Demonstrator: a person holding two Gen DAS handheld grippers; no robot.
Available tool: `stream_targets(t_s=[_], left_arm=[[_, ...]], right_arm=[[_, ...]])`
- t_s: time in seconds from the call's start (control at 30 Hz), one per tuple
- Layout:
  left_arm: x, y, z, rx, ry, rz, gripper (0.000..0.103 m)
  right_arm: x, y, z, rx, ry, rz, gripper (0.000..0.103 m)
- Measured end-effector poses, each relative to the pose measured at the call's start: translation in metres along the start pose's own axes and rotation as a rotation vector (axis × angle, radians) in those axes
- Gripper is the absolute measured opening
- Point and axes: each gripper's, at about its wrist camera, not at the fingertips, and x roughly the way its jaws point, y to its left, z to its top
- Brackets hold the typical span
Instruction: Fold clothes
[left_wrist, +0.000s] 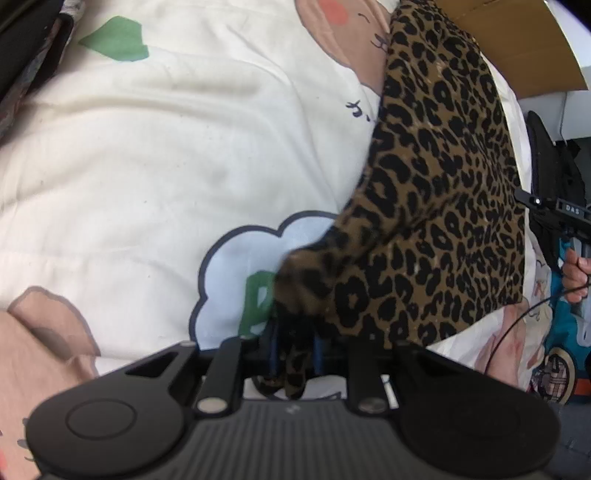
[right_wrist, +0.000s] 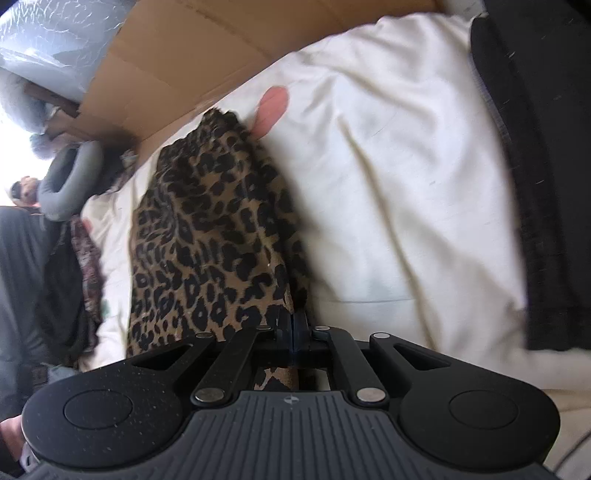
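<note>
Bed cover: a cream quilt (left_wrist: 147, 147) printed with cartoon shapes fills most of the left wrist view; the right wrist view shows it as plain, creased cream cloth (right_wrist: 388, 184).
Garment: a leopard-print garment (left_wrist: 443, 184) lies on the quilt toward the right of the left wrist view, running from the far edge toward the camera, with one corner pulled into a narrow tail. In the right wrist view the same cloth (right_wrist: 207, 229) stretches away from the gripper toward the far edge of the bed.
Cardboard: a brown cardboard sheet (right_wrist: 177, 74) stands just beyond the far edge of the bed.
Dark fabric: a black cloth (right_wrist: 535, 166) lies along the right side of the right wrist view.
Left gripper: the left gripper (left_wrist: 295, 350) pinches the garment's drawn-out corner, which hangs down between its fingers.
Right gripper: the right gripper (right_wrist: 293, 328) has its pads pressed together on an edge of the garment; in the left wrist view it (left_wrist: 554, 208) shows at the right edge, a hand (left_wrist: 576, 273) on its handle.
Cloud print: a pale blue cloud outline (left_wrist: 243, 280) sits on the quilt just beside the pinched corner.
</note>
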Motion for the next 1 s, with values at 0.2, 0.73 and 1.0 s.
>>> stream_targets(t_s=[0.2,0.73,1.0], left_arm=[[0.005,-0.001,0.004,-0.015,-0.005,-0.02,0.027],[0.013,-0.001,0.014,-0.052,-0.026,-0.032,0.032],[0.009,0.001,0.027,-0.06,-0.085,-0.022,0.039]], right_arm=[[0.002,-0.004,-0.001,0.021,0.014,-0.04,0.0],[-0.019,0.004,-0.043,-0.07,0.064,-0.076,0.0],[-0.027,-0.002,-0.051,-0.055,0.089,-0.112,0.001]])
